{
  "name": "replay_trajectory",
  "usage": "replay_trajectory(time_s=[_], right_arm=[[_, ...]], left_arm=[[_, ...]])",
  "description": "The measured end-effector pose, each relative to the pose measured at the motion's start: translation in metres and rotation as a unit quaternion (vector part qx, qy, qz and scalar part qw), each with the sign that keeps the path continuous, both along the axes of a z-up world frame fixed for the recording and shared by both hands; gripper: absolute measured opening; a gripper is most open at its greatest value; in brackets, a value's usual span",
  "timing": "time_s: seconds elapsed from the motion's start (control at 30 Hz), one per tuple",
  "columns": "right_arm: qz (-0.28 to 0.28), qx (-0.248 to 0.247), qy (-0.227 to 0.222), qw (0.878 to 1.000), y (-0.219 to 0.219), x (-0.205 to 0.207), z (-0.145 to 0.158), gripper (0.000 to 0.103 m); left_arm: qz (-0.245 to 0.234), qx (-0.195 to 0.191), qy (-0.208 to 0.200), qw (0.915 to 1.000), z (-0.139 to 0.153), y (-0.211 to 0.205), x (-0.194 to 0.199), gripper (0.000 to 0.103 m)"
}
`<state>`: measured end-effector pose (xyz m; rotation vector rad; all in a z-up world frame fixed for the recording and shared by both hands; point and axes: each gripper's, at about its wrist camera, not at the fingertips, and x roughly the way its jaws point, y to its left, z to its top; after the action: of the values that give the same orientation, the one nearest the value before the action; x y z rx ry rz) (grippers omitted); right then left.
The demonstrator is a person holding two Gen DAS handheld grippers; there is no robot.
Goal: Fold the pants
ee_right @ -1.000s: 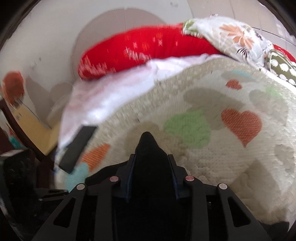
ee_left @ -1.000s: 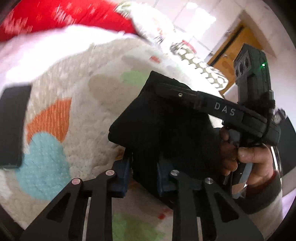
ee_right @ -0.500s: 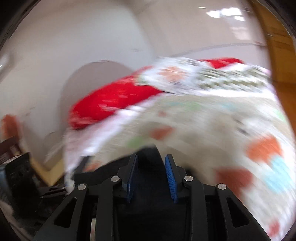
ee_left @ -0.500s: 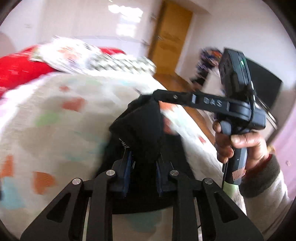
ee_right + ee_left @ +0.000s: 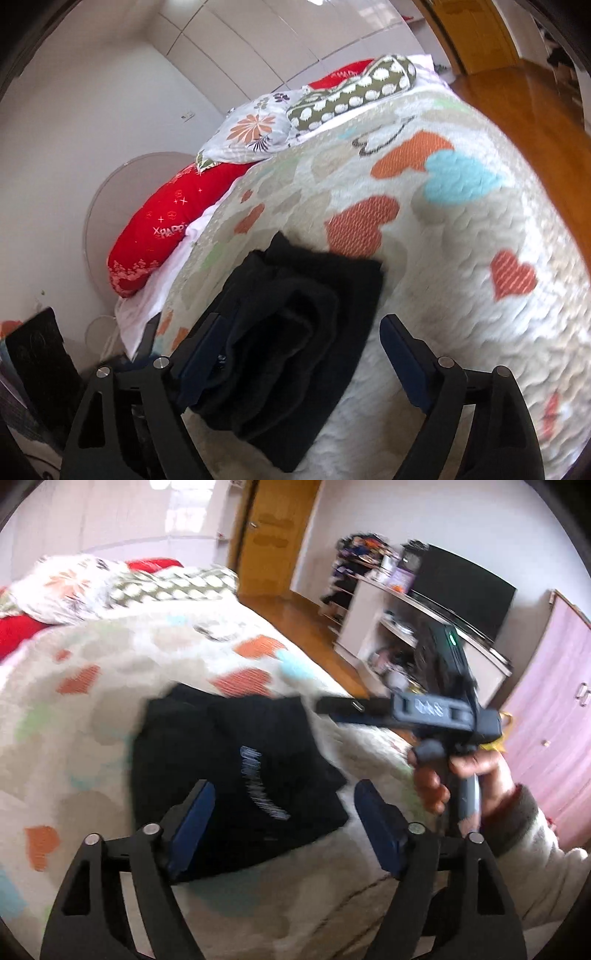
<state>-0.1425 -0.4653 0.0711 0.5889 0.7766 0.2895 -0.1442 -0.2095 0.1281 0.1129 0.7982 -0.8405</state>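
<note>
Folded black fleece pants (image 5: 236,775) lie on cream heart-print quilted blanket (image 5: 461,240) — left gripper (image 5: 282,808) and right gripper (image 5: 299,339) both spread wide, gripping nothing.

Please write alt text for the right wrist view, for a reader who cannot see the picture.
Folded black pants lie on a bed's heart-patterned blanket, seen between the open fingers of the right gripper, which holds nothing. Behind are a red pillow, a floral pillow and a green dotted one, with a wooden floor at the upper right.
</note>
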Motion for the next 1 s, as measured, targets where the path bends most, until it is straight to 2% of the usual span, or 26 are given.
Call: replay_trajectory(time_s=[0.1, 0.17, 0.27, 0.3, 0.33, 0.37, 0.43, 0.57, 0.6, 0.67, 0.73, 0.77, 0.87, 1.0], right_arm=[[0.006, 0.015, 0.013, 1.000, 0.010, 0.004, -0.008, 0.089], [0.019, 0.026, 0.025, 0.999, 0.019, 0.009, -0.012, 0.089], [0.037, 0.037, 0.036, 0.998, 0.035, 0.018, -0.017, 0.089], [0.041, 0.033, 0.040, 0.998, 0.041, 0.022, -0.019, 0.077], [0.043, 0.021, 0.035, 0.998, 0.047, 0.025, -0.020, 0.060], [0.046, 0.001, 0.031, 0.998, 0.052, 0.028, -0.019, 0.023], [0.054, -0.025, 0.020, 0.998, 0.057, 0.032, -0.011, 0.022], [0.059, -0.038, -0.059, 0.996, 0.049, 0.015, 0.025, 0.020], [0.051, -0.046, -0.059, 0.996, 0.043, 0.010, 0.025, 0.020], [0.037, -0.054, -0.022, 0.998, 0.037, 0.010, 0.008, 0.021], [0.036, -0.082, 0.043, 0.995, 0.037, 0.013, -0.023, 0.033], [0.033, -0.089, 0.053, 0.994, 0.038, 0.010, -0.029, 0.035], [0.023, -0.059, 0.042, 0.997, 0.025, 0.002, -0.019, 0.046], [-0.003, -0.101, -0.010, 0.995, 0.010, 0.007, 0.026, 0.057]], left_arm=[[0.052, 0.031, -0.010, 0.9981, -0.011, 0.011, 0.018, 0.083], [0.073, 0.038, 0.012, 0.9965, -0.030, 0.014, 0.033, 0.083], [0.084, 0.050, 0.037, 0.9945, -0.052, 0.012, 0.033, 0.082], [0.087, 0.051, 0.039, 0.9941, -0.058, 0.016, 0.029, 0.083], [0.093, 0.054, 0.040, 0.9934, -0.060, 0.020, 0.029, 0.083], [0.100, 0.056, 0.043, 0.9925, -0.061, 0.020, 0.030, 0.082], [0.105, 0.044, 0.049, 0.9923, -0.054, 0.024, 0.030, 0.082], [0.126, 0.013, 0.025, 0.9916, -0.035, 0.038, 0.031, 0.083], [0.126, 0.009, 0.029, 0.9915, -0.037, 0.037, 0.035, 0.083], [0.123, 0.020, 0.044, 0.9913, -0.049, 0.033, 0.037, 0.083], [0.115, 0.039, 0.060, 0.9908, -0.064, 0.026, 0.042, 0.083], [0.114, 0.043, 0.064, 0.9904, -0.067, 0.024, 0.042, 0.083], [0.114, 0.043, 0.058, 0.9908, -0.062, 0.027, 0.040, 0.083], [0.120, 0.045, 0.041, 0.9909, -0.055, 0.032, 0.041, 0.083]])
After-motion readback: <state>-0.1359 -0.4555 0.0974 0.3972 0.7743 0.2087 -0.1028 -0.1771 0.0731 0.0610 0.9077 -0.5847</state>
